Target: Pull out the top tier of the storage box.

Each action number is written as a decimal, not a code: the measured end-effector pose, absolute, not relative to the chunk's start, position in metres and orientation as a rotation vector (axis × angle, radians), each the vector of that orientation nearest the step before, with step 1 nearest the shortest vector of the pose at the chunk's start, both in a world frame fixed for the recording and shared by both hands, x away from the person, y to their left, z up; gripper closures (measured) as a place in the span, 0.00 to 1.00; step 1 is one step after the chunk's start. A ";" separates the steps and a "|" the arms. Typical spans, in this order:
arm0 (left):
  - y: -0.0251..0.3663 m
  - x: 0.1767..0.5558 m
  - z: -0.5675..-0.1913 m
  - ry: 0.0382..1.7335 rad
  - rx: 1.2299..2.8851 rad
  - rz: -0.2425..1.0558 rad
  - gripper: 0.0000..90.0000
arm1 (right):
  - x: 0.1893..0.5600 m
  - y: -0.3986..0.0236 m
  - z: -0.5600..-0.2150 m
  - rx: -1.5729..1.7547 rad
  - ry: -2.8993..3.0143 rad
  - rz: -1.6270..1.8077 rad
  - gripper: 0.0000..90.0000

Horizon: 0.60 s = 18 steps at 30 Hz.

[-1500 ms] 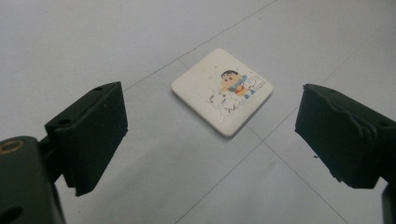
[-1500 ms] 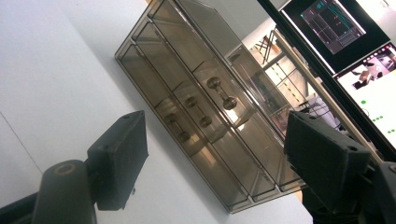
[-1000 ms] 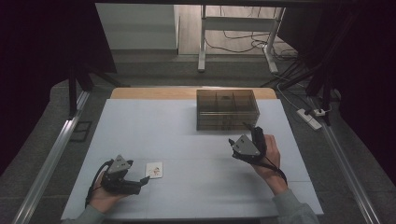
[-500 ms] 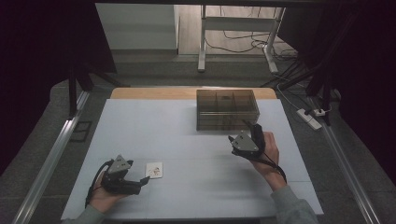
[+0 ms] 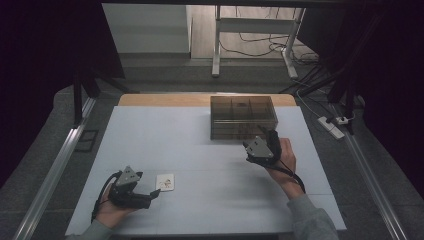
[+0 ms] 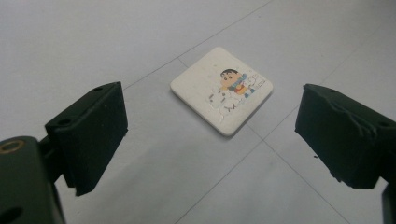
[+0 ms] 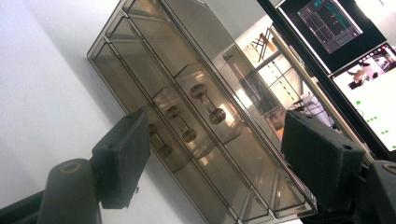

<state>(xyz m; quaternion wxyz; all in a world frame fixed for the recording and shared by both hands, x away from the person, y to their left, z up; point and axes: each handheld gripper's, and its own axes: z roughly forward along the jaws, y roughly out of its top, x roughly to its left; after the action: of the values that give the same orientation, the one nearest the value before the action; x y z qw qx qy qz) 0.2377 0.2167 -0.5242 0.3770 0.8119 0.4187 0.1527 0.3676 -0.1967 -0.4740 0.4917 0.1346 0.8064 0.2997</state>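
Square white tile (image 6: pixel 222 89), smoky clear drawer box (image 7: pixel 187 107)

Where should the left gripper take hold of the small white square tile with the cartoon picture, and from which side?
The small white square tile lies flat, so grip its two opposite thin edges, coming down from above; the left gripper is already open before it.

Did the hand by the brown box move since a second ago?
Hardly: the right gripper has crept a little up the high view toward the brown drawer box, which stayed put; its jaws stand open.
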 end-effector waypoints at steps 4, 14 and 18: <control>0.217 0.238 -0.524 1.071 2.077 0.391 0.10 | 0.369 -0.195 -0.475 0.320 1.957 0.729 0.27; 0.216 0.238 -0.525 1.073 2.078 0.389 0.10 | 0.372 -0.193 -0.476 0.304 1.958 0.723 0.30; 0.216 0.238 -0.524 1.072 2.076 0.389 0.10 | 0.374 -0.193 -0.477 0.308 1.953 0.719 0.31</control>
<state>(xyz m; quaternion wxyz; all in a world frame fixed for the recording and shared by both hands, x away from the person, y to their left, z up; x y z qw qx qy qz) 0.2382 0.2164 -0.5245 0.3769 0.8118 0.4192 0.1521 0.3741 -0.1929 -0.4773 0.4959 0.1270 0.8062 0.2966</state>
